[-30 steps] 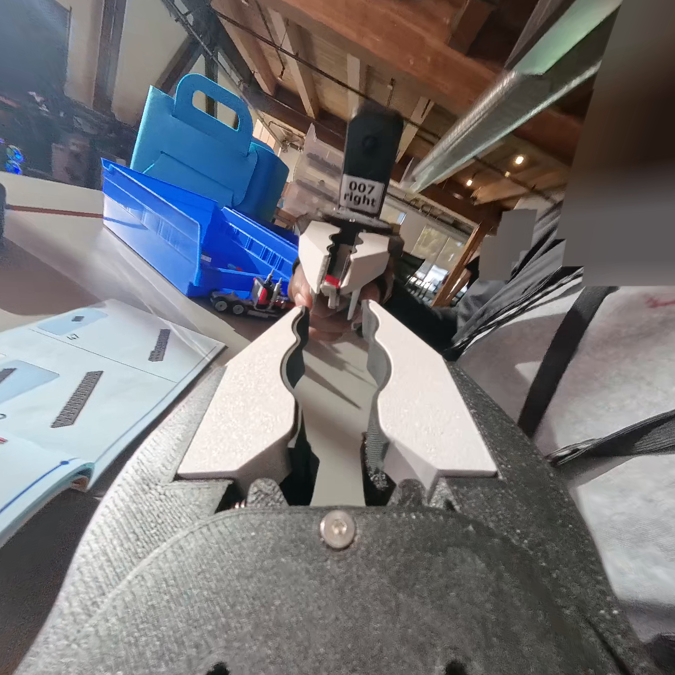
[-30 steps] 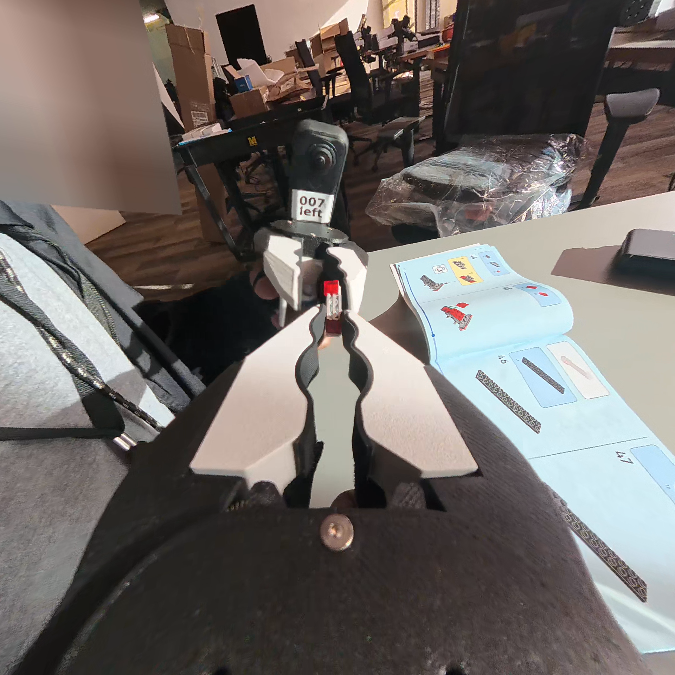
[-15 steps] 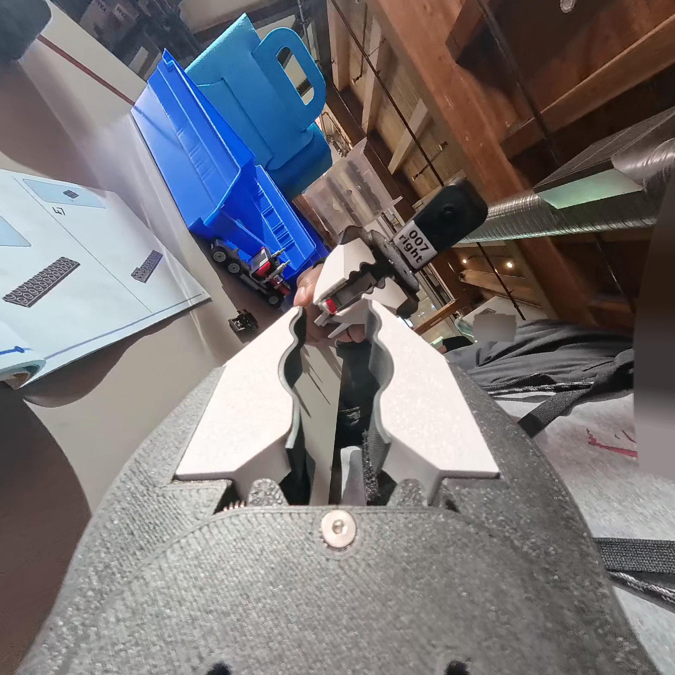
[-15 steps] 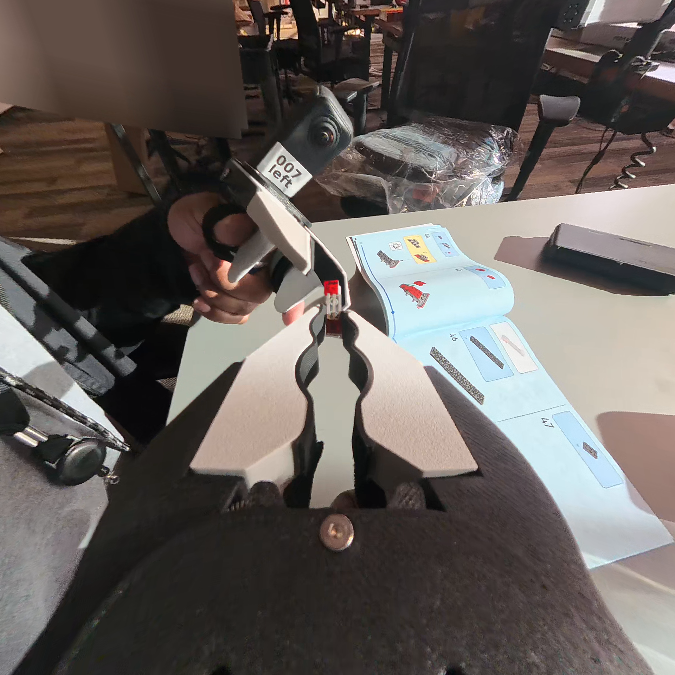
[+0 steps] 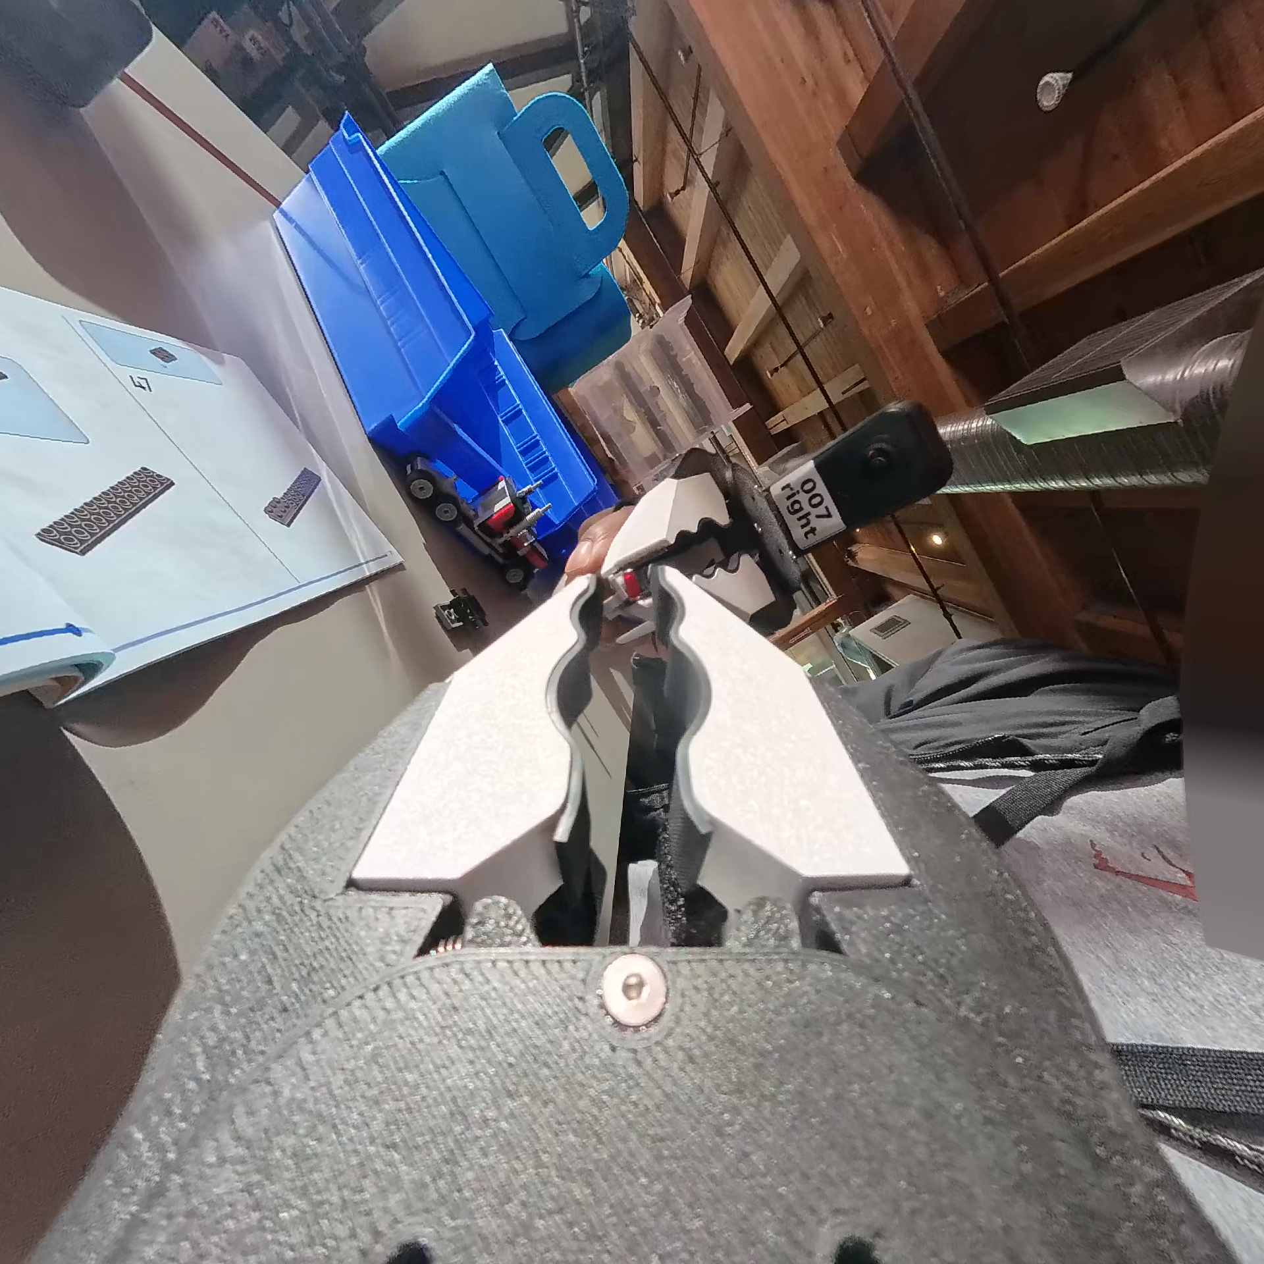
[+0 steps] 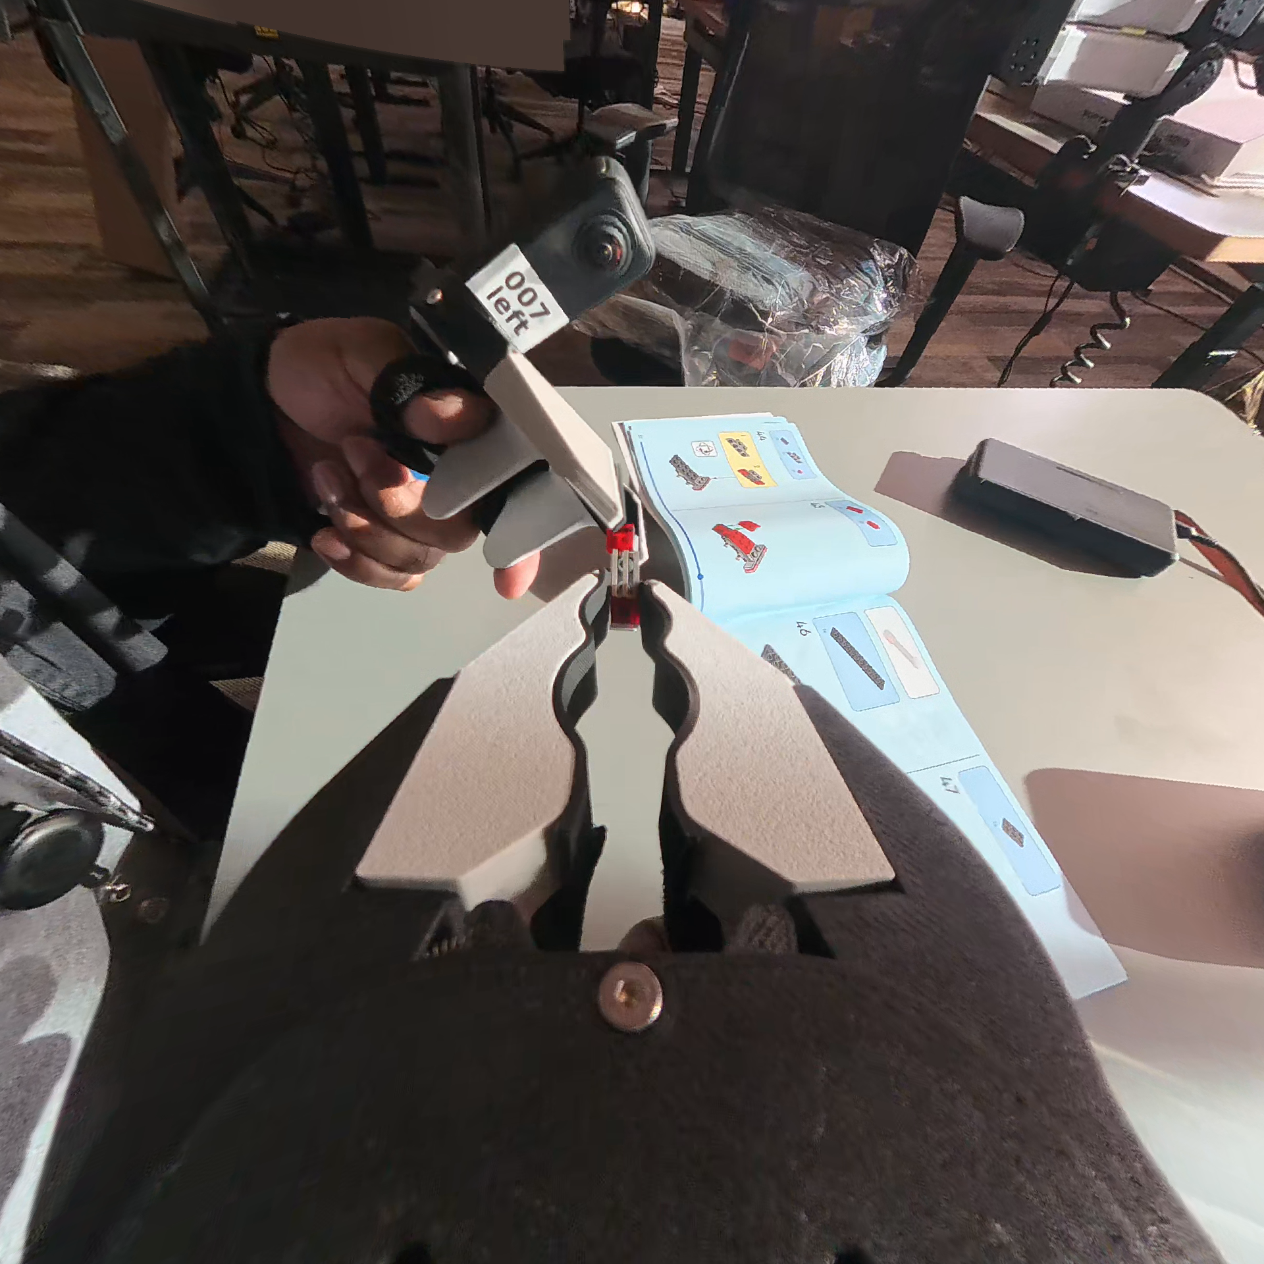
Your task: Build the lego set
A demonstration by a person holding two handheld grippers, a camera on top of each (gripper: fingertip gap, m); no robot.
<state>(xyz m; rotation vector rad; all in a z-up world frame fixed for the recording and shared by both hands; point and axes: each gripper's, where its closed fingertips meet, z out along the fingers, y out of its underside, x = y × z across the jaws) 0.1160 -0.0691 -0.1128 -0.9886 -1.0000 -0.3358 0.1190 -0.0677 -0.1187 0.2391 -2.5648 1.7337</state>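
My right gripper (image 6: 624,605) is shut on the dark red base of a small red and grey lego piece (image 6: 624,574) and holds it in the air over the near table edge. My left gripper (image 5: 626,588) meets it tip to tip. Its jaws have narrowed around the piece's bright red far end (image 5: 630,585). In the right wrist view the left gripper (image 6: 626,516) comes down at a slant from the upper left, held by a hand (image 6: 369,479). The open instruction booklet (image 6: 821,547) lies on the table behind the piece.
A grey table (image 6: 1026,650) carries a black flat device (image 6: 1067,506) at the right. In the left wrist view a blue bin (image 5: 424,356), a part-built lego truck (image 5: 479,520), a small black piece (image 5: 462,609) and the booklet (image 5: 137,479) lie beyond. A plastic-wrapped chair (image 6: 773,294) stands behind the table. My left and right fingertips are right by each other.
The left gripper has rolled onto its side and moved in from a gap away until its tips reach the piece's red end. Its jaws have narrowed. The right gripper keeps hold of the piece.
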